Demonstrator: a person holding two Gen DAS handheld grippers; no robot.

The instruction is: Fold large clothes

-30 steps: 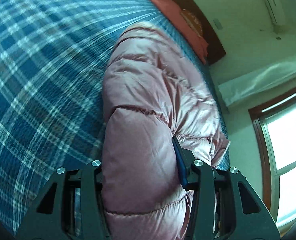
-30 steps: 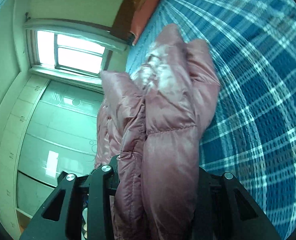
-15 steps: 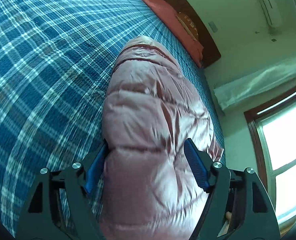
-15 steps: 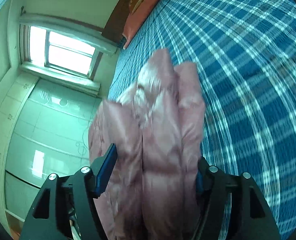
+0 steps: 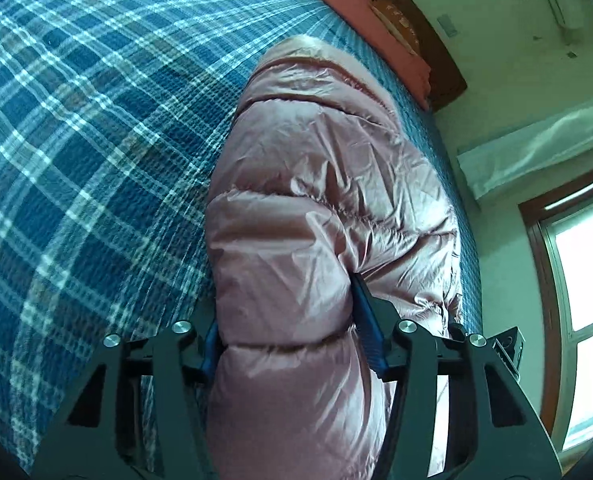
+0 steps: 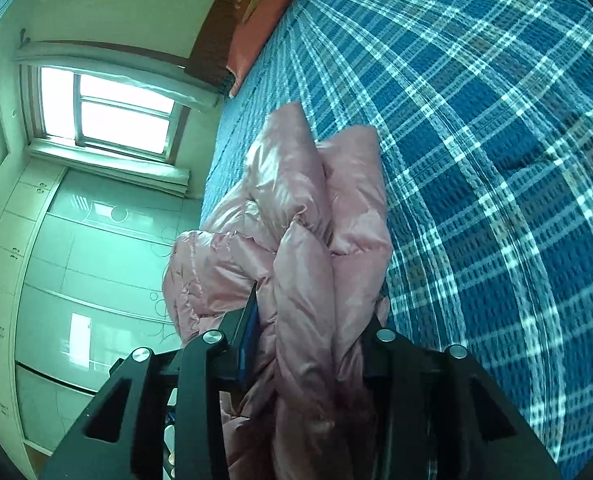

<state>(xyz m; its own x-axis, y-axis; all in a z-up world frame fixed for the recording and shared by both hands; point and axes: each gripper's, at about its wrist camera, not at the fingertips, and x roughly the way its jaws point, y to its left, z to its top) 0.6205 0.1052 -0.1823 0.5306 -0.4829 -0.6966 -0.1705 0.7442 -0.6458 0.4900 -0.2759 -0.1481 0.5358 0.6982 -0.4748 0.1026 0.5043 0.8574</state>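
A home bedroom is shown. A bed [image 5: 96, 128] covered in blue plaid is seen, with a red pillow [image 5: 360, 12] laid against a dark wooden headboard [image 5: 436, 56]. A window [image 6: 112, 112] and a glossy-fronted wardrobe [image 6: 76, 280] are seen along the walls.

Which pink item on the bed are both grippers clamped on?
The shiny pink puffer jacket, bunched between the left gripper and the right gripper. The salmon-pink pillow lies untouched at the wooden headboard.
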